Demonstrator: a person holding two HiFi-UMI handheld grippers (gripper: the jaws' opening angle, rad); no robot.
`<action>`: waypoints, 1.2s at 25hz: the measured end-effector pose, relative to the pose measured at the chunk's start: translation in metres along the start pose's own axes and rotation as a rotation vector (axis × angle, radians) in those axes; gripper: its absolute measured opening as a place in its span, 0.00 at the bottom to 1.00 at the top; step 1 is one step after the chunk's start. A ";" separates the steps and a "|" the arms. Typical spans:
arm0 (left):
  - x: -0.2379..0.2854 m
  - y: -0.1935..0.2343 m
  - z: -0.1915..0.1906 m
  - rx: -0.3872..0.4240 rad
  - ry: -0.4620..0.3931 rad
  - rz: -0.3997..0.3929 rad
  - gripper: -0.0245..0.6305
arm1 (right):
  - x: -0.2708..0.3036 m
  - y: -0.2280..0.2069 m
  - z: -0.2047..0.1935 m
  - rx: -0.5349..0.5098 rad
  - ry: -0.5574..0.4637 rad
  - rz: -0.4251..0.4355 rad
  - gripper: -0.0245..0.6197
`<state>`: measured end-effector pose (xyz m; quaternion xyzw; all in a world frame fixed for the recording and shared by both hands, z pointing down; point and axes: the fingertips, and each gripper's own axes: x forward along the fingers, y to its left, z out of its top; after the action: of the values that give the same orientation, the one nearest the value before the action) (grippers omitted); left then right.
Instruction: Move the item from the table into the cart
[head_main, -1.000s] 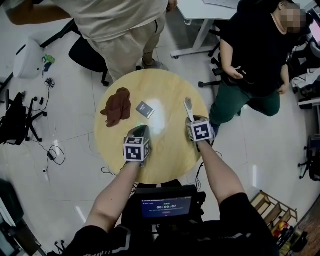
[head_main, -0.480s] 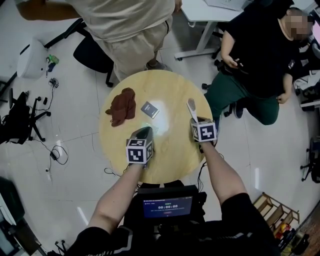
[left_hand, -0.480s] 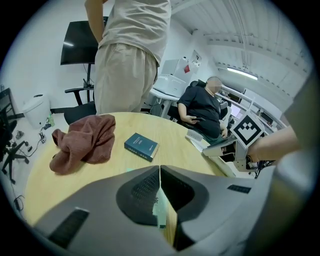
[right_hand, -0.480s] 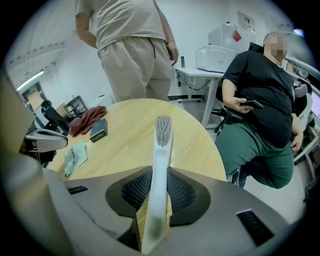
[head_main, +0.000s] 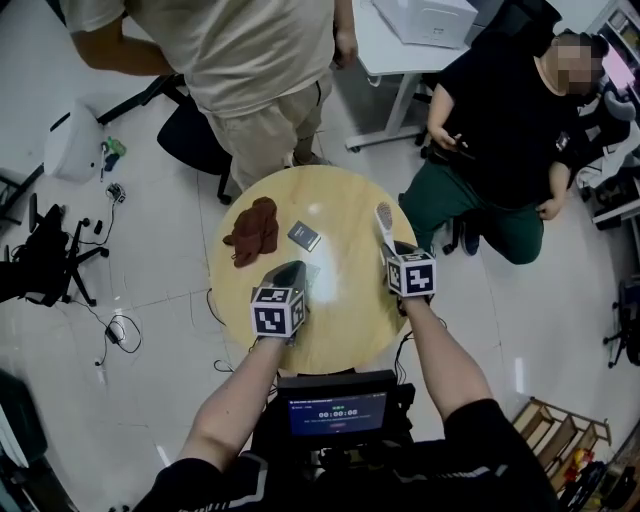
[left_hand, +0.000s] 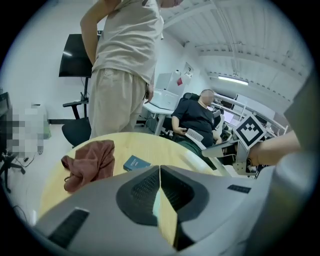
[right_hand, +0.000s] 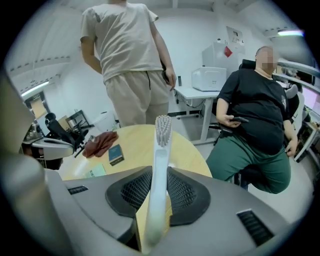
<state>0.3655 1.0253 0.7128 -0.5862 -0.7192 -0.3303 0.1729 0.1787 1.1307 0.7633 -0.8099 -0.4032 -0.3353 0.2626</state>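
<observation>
The right gripper (right_hand: 159, 197), jaws just closing onto its handle, is clamping the white plastic toothbrush (right_hand: 161, 135) and lifting it above the right edge of the round pale wooden table (head_main: 340, 330), probably starting the carry to the cart, while the left gripper (left_hand: 160, 185) is hovering nearby, jaws together.

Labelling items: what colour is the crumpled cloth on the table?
Cloth: reddish brown, clearest in left gripper view.

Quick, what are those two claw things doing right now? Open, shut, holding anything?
The left gripper: closed on a thin pale green item.
The right gripper: jaws have just been closing and now clamp a white toothbrush.
</observation>
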 end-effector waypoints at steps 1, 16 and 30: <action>-0.014 -0.004 0.006 0.007 -0.019 -0.006 0.06 | -0.016 0.005 0.004 0.010 -0.029 -0.002 0.17; -0.169 -0.046 0.060 0.249 -0.280 -0.087 0.06 | -0.268 0.078 0.056 0.049 -0.503 -0.100 0.17; -0.309 -0.253 0.052 0.290 -0.510 -0.311 0.04 | -0.525 0.075 -0.024 0.002 -0.798 -0.125 0.17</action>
<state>0.2086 0.8111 0.4099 -0.5024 -0.8598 -0.0895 0.0164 -0.0035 0.8236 0.3712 -0.8502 -0.5223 -0.0094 0.0654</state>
